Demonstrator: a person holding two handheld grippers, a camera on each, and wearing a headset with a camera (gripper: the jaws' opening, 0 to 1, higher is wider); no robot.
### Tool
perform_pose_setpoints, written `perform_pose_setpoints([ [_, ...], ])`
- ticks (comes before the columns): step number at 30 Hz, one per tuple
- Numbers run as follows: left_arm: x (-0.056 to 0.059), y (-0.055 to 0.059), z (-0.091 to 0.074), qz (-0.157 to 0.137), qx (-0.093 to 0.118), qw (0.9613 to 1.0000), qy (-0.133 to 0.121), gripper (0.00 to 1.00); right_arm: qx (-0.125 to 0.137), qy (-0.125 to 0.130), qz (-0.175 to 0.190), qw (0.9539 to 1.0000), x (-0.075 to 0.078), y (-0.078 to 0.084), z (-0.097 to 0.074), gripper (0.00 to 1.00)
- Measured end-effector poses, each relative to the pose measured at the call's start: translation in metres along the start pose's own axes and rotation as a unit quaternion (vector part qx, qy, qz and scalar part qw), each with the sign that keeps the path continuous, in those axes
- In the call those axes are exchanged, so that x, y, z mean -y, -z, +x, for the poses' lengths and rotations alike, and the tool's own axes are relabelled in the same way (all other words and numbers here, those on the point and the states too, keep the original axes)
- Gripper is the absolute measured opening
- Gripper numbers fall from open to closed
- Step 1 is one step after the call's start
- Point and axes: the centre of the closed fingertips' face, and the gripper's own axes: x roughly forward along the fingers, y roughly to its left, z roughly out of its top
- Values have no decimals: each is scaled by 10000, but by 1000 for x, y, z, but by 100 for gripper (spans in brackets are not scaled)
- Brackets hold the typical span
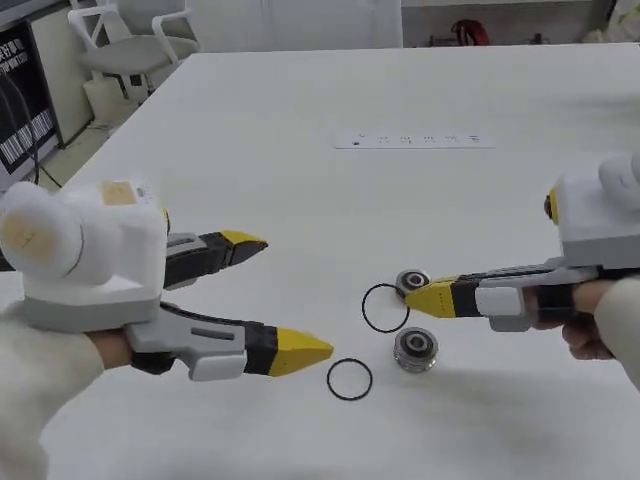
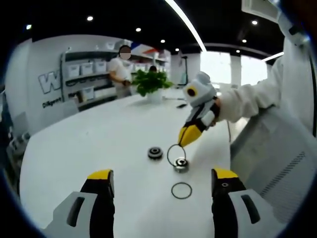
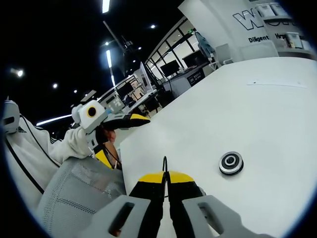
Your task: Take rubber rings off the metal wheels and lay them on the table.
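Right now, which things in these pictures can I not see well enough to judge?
- Head view: the right gripper covers part of the far wheel; whether it carries a ring cannot be told.
- Head view: the print on the white strip is too small to read.
- Right gripper view: the held ring shows edge-on as a thin line; the shut jaws hide the rest.

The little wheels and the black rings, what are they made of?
The wheels look like metal: shiny silver-grey rims that catch the light, darker in the middle. The rings look like thin, matte black rubber, though looks alone can't rule out plastic; the one pinched in the right gripper hangs as a round loop.
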Motion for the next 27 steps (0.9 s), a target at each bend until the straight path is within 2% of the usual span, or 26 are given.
perform_pose_setpoints([
  [9,1,7,-7,-152,0,9999,-56,82,-129,-75,-71,9999,-8,5,6,0],
  [16,5,17,-8,-162,-164,9997,32,81,-275,-144,-109,9995,-13,11,11,0],
  [27,8,20,-7,-214,-196,9995,81,82,-525,-236,-186,9982,-19,23,19,0],
])
